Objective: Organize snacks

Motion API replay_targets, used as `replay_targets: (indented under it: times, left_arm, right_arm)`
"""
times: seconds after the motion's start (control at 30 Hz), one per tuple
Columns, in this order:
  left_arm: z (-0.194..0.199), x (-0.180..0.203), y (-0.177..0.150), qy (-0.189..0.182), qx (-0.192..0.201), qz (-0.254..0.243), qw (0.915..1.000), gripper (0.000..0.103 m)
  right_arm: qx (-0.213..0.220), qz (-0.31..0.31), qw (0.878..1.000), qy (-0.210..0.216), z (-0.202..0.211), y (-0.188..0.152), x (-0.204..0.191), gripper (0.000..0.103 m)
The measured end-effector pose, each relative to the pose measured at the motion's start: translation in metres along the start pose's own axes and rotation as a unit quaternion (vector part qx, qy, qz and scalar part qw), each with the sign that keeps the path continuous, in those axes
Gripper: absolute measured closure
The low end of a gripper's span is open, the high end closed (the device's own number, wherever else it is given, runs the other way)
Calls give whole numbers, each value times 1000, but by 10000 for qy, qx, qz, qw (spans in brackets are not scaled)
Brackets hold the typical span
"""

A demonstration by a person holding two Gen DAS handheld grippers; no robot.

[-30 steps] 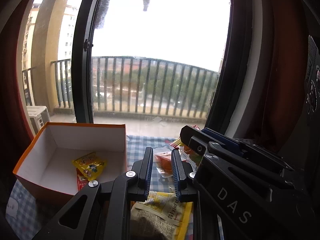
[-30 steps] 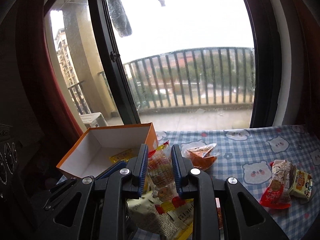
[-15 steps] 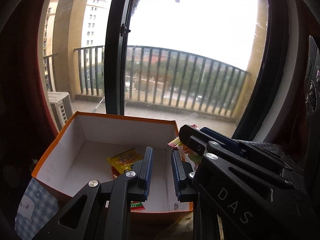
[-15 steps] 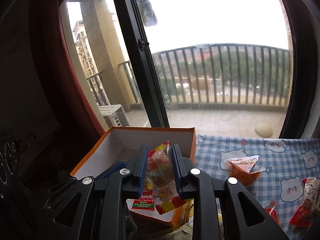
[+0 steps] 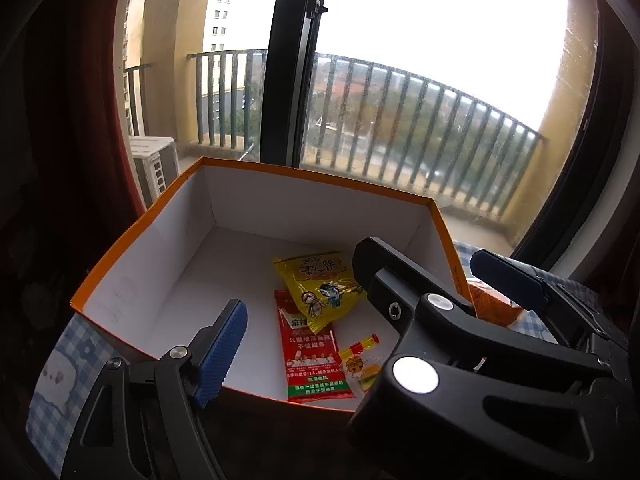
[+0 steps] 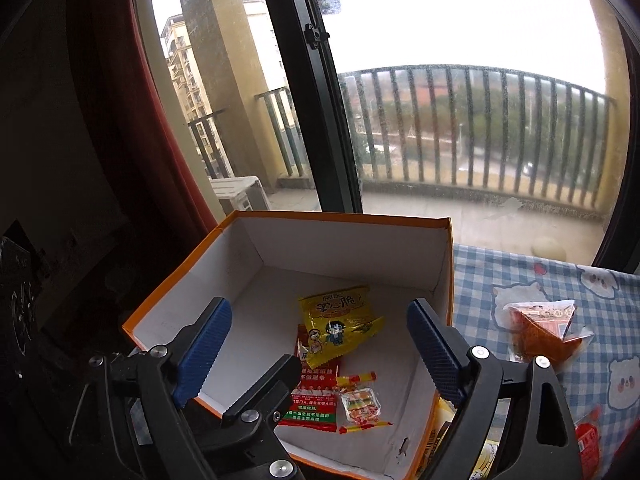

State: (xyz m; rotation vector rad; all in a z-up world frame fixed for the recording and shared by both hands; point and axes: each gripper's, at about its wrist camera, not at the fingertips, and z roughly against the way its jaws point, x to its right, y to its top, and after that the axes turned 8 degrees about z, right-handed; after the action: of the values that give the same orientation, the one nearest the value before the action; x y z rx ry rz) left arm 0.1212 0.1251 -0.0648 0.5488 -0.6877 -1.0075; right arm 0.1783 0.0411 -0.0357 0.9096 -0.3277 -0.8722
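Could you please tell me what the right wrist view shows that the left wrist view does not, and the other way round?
Only the right wrist view shows the clear candy pack whole, plus the red packet on the checked cloth. Only the left shows the cloth's corner left of the box. Both share the box, yellow packet, red pack, orange snack and open grippers, left and right.

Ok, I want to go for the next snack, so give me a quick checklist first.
1. Right gripper empty, fingers just opened: ok.
2. Left gripper empty, fingers just opened: ok.
3. Small clear packet lying in the orange box: ok.
4. Yellow packet and red packet inside the box: ok.
5. Orange packet on the checked cloth, not yet boxed: not ok.
6. Grippers clear of each other: cannot tell.
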Motion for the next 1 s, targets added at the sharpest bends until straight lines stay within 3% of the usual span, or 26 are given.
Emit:
replay_targets:
  times: [0.23,0.77,1.0]
  left_arm:
    - [8,9,-7,-204,-68,-73,9997,19]
    - [54,64,-60,-909,-133,-340,9952,16]
    - [51,81,-85,-1059,-351,-481,9926,15]
  right_arm:
    - [-9,-38,9999,-123,22,-10,7,8]
    - [183,-4,9989,-442,110,-52,38,5]
    - [-16,-80,9986,-522,129,-81,53,5]
